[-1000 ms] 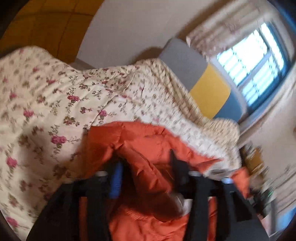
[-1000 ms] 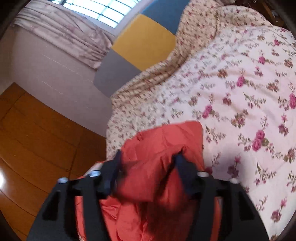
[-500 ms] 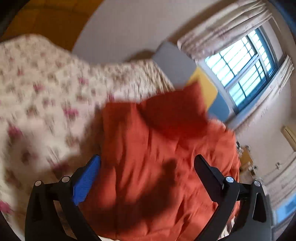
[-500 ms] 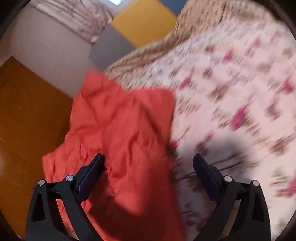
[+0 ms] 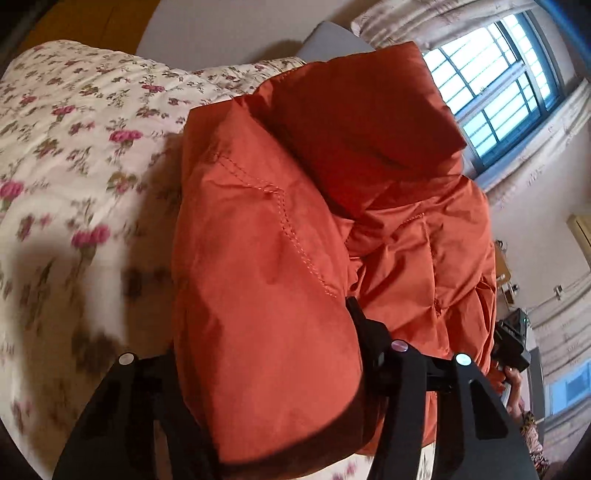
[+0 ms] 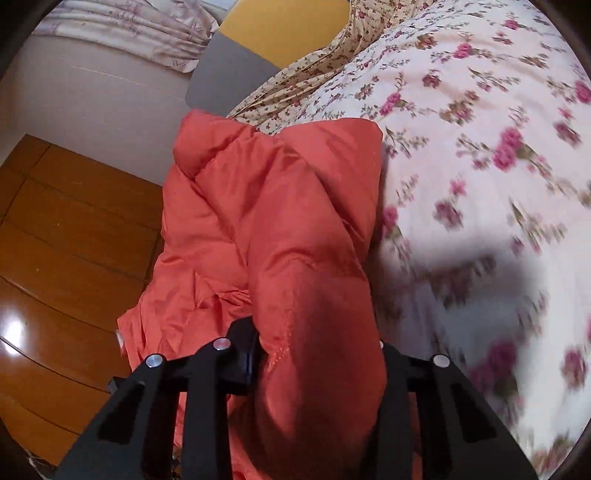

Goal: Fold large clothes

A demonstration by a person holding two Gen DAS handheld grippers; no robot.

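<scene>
floral quilt (image 5: 66, 155) under both claws, clamped on orange jacket (image 5: 266, 258)

Both wrist views sit close behind the jacket (image 5: 266, 258), seemingly bedward.

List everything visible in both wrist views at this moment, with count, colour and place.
Puffer jacket: 1, orange-red, bunched on the bed, held between both grippers.
Floral quilt: 1, cream with pink roses, covering the bed.
Headboard panels: grey and yellow, behind the quilt.
Window: 1, barred, upper right of left view.
Curtains: pale patterned, beside the headboard.
Wooden floor: brown, left of bed.
Left gripper: black, shut on jacket.
Right gripper: black, shut on jacket.
</scene>
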